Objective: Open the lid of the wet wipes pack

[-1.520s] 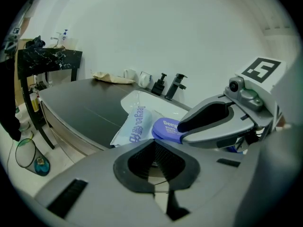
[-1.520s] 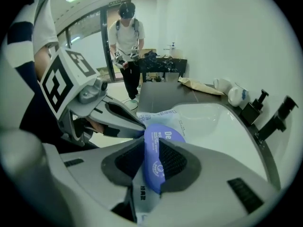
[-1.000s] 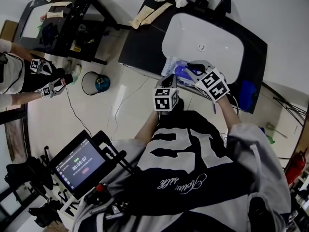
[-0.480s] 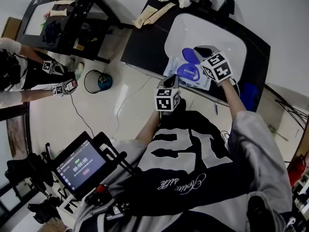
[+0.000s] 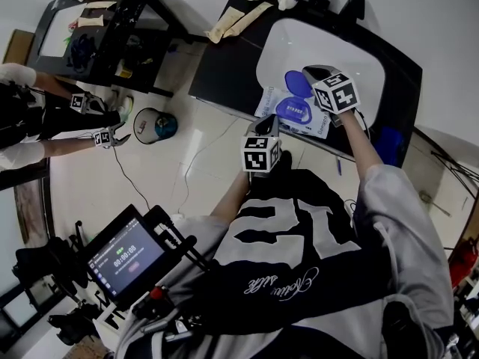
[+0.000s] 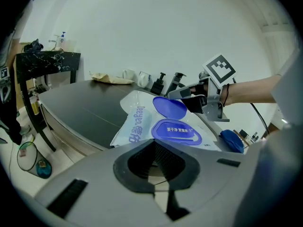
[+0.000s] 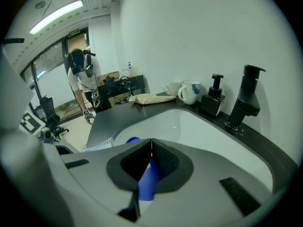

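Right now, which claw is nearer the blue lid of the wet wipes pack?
Right. The right claw grips the raised blue lid; the left claw, shut, sits at the near edge of the pack, off the lid.

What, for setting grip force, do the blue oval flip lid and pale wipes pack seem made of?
Blue oval flip lid: likely rigid moulded plastic, smooth; it holds its shape pinched in the right gripper. Pale wipes pack: probably soft plastic film, glossy and creased.

this is looking like a recording lab posing as a washroom: sink [image 5: 296,40], tap [image 7: 246,97] and mugs [image 7: 191,91] sitting on a dark counter [image 5: 224,73], a timer screen [image 5: 122,256] glowing, another person [image 5: 34,122] working nearby.
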A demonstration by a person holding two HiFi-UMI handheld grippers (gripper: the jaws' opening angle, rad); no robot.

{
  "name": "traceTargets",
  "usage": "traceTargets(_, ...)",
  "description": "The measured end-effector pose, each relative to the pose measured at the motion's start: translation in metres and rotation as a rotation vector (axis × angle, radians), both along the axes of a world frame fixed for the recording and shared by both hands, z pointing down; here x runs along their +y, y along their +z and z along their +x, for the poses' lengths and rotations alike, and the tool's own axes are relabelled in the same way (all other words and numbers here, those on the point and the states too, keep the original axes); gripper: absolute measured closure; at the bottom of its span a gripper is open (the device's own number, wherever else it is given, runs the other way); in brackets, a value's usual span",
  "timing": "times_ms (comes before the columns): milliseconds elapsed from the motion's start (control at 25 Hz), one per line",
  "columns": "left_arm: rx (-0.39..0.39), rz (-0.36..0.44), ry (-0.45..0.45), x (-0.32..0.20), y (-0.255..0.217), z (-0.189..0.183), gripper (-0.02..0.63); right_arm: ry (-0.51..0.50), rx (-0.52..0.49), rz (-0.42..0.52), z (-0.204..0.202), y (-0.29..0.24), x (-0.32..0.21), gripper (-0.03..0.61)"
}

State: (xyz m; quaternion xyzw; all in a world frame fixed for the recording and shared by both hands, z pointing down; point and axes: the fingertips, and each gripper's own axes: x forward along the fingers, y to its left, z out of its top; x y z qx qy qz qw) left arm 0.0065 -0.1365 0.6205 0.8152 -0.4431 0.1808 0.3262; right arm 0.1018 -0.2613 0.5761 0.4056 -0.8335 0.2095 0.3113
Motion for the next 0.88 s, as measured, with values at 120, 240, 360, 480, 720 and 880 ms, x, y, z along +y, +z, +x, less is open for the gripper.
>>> traceTargets(120, 0.0, 0.0, 0.009, 0.001, 0.001, 0.0, 0.615, 0.054, -0.063, 0.041, 0.002, -0.019, 0.0, 0.577)
traceTargets(240, 0.001, 0.001, 0.021, 0.001, 0.002, 0.001, 0.615, 0.127, -0.151, 0.082, 0.007, -0.041, 0.006, 0.577)
traceTargets(360, -0.003, -0.004, 0.033, 0.001, 0.004, 0.001, 0.615, 0.19, -0.249, 0.104, 0.01, -0.059, 0.022, 0.578)
traceTargets(480, -0.018, -0.009, 0.061, 0.002, 0.006, 0.001, 0.615, 0.241, -0.326, 0.115, 0.009, -0.067, 0.044, 0.578)
traceTargets(720, -0.027, 0.036, 0.111, 0.001, -0.007, 0.003, 0.615, 0.293, -0.386, 0.128, 0.004, -0.058, 0.082, 0.578)
traceTargets(880, 0.012, 0.108, 0.148, 0.006, -0.041, 0.005, 0.615, 0.322, -0.411, 0.18, -0.006, -0.063, 0.104, 0.578)
